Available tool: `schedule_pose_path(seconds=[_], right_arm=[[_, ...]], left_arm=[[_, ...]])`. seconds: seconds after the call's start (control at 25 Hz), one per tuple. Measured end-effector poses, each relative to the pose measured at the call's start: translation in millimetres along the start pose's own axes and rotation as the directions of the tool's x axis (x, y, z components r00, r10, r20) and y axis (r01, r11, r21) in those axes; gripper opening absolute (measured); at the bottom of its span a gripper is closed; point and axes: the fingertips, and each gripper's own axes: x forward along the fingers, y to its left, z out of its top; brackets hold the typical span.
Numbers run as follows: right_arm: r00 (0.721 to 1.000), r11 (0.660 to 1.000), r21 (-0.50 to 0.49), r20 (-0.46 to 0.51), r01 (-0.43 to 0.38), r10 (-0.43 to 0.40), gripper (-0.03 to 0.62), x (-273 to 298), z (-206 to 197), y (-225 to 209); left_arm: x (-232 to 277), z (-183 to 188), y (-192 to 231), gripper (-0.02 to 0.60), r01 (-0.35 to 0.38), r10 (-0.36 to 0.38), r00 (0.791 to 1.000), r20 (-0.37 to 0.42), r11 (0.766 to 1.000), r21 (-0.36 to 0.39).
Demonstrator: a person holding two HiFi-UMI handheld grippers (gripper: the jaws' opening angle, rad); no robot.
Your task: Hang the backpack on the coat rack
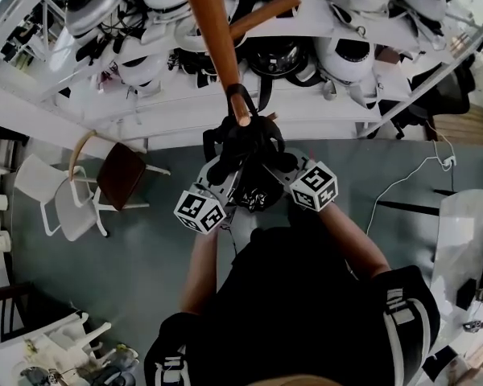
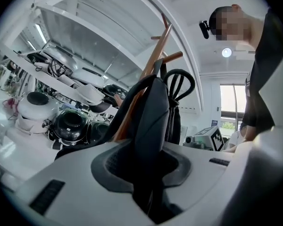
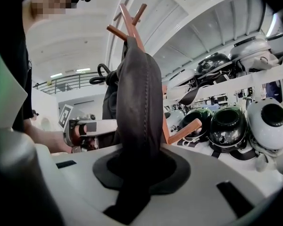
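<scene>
Black backpack (image 1: 245, 147) hung against the wooden coat rack (image 1: 213, 30), bunched between both grippers. In the head view its top loop (image 1: 240, 95) sat around the wooden arm near that arm's tip.

Both forearms reached forward from the chest and converged, with the marker cubes side by side just below the pack. The left gripper (image 1: 225, 171) came in from the left and the right gripper (image 1: 274, 166) from the right, close together, both aimed at the rack.

Left gripper view: the left gripper (image 2: 153, 173) had its jaws partly apart. A dark padded strap (image 2: 151, 121) ran up through the gap, which looked slightly wider than the strap, so there was no clear clamp. The rack pole (image 2: 155, 55) rose behind it, and the right gripper's cube (image 2: 212, 138) showed past the pack.

Right gripper view: the right gripper (image 3: 137, 173) was the same, jaws partly parted. The other strap (image 3: 137, 93) stood in the slot and nearly filled it; I couldn't see the pads pressing on it. The rack top (image 3: 132, 20) was above, a lower peg (image 3: 186, 128) stuck out just right of the strap, and the left gripper (image 3: 85, 128) was beyond it.

Background was white shelving (image 1: 306, 107) loaded with rounded white and black housings. A brown-seated chair (image 1: 121, 175) stood on the grey floor to the left.
</scene>
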Motion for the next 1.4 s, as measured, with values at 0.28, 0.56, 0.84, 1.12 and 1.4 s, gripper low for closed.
schedule_pose_path(seconds=[0.28, 0.56, 0.84, 1.12, 1.4], right_arm=[[0.999, 0.999, -0.012, 0.015, 0.044, -0.044, 0.150, -9, -7, 8], [0.995, 0.995, 0.037, 0.047, 0.091, -0.093, 0.195, -25, -13, 20], [0.979, 0.979, -0.053, 0.056, 0.197, -0.194, 0.220, -42, -25, 39], [0.955, 0.954, -0.065, 0.070, 0.294, -0.289, 0.221, -68, -40, 61], [0.945, 0.947, -0.054, 0.103, 0.317, -0.310, 0.127, -82, -46, 94]], left_arm=[[-15, -3, 2, 0.153, -0.031, 0.031, 1.000, 0.007, 0.999, 0.025], [-41, -3, -1, 0.179, -0.046, 0.046, 0.999, 0.003, 0.998, 0.034], [-80, -17, -11, 0.179, -0.038, 0.040, 0.999, -0.030, 0.998, 0.050], [-120, -29, -21, 0.152, -0.035, 0.039, 0.998, -0.053, 0.997, 0.074], [-142, -35, -37, 0.046, 0.013, -0.008, 0.998, -0.054, 0.995, 0.094]])
